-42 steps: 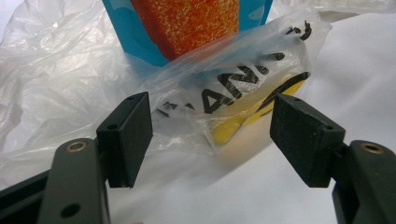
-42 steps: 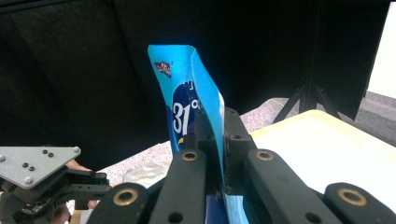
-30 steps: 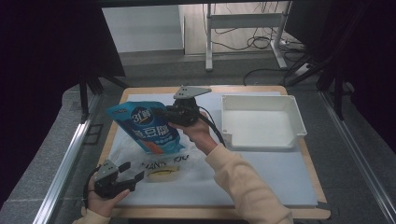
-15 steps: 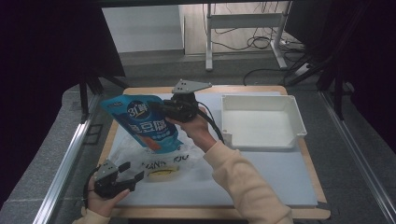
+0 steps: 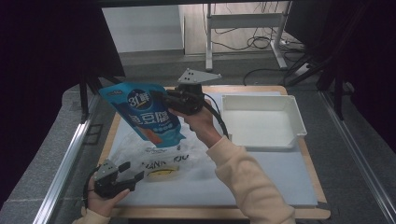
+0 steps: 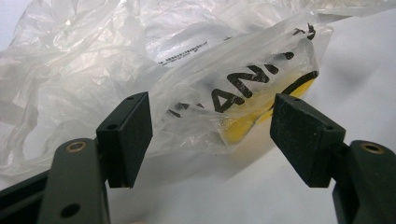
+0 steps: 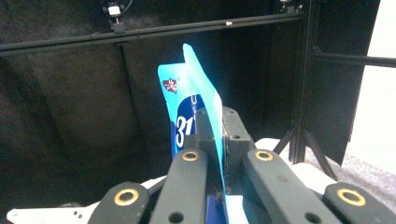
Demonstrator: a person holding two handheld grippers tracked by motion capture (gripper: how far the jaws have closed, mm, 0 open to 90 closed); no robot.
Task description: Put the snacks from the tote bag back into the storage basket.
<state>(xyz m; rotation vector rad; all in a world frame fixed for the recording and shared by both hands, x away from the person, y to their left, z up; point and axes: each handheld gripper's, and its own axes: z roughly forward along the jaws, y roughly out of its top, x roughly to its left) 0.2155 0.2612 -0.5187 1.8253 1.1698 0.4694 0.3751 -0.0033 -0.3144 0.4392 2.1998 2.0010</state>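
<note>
A blue pouch with white lettering hangs in the air over the left part of the table, lifted above a crumpled clear plastic bag. My right gripper is shut on the pouch's upper right edge; in the right gripper view the pouch stands edge-on, pinched between the jaws of that gripper. My left gripper rests low at the table's front left, open, its jaws pointing at the bag. In the left gripper view the plastic bag, with black print and something yellow inside, lies just beyond that gripper, untouched.
A white tray sits at the right of the table on a pale mat. The wooden table edge runs along the front. Dark curtains and a metal frame surround the table.
My right gripper has risen with the blue pouch, lifting it higher above the plastic bag. The left gripper has stayed where it was.
</note>
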